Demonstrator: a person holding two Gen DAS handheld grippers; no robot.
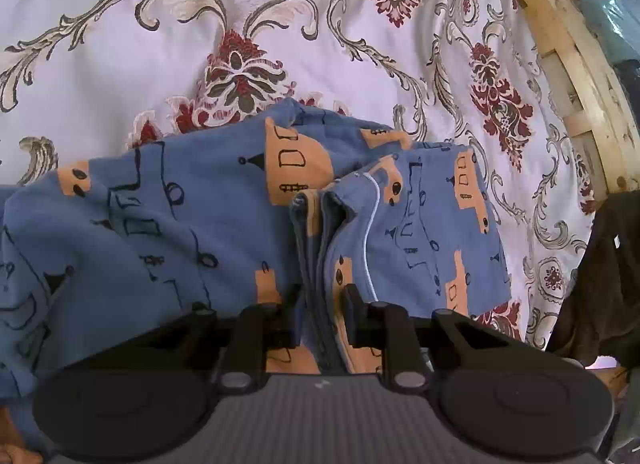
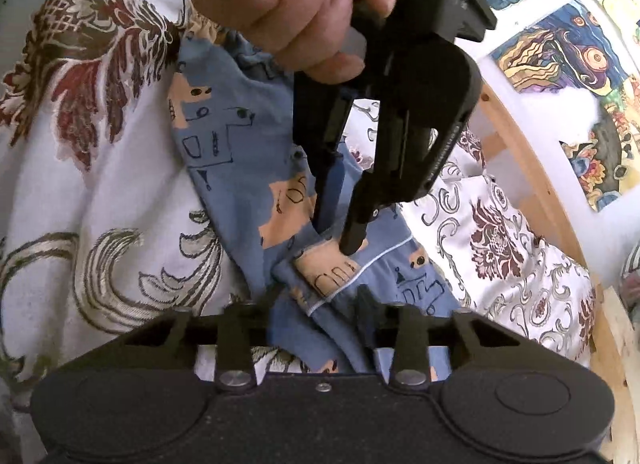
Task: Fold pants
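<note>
Pants: long axis runs leftward from left claw.
Left claw: clamped on bunched hems.
Right claw: pinching same end, alongside.

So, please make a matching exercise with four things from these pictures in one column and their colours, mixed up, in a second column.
Things:
1. pants
2. bedspread
3. bed frame
4. left gripper

Colours:
A. pale bare wood
B. black
C. blue with orange patches and dark line drawings
D. white with dark red flowers and grey scrolls

Pairs: 1-C, 2-D, 3-A, 4-B
</note>
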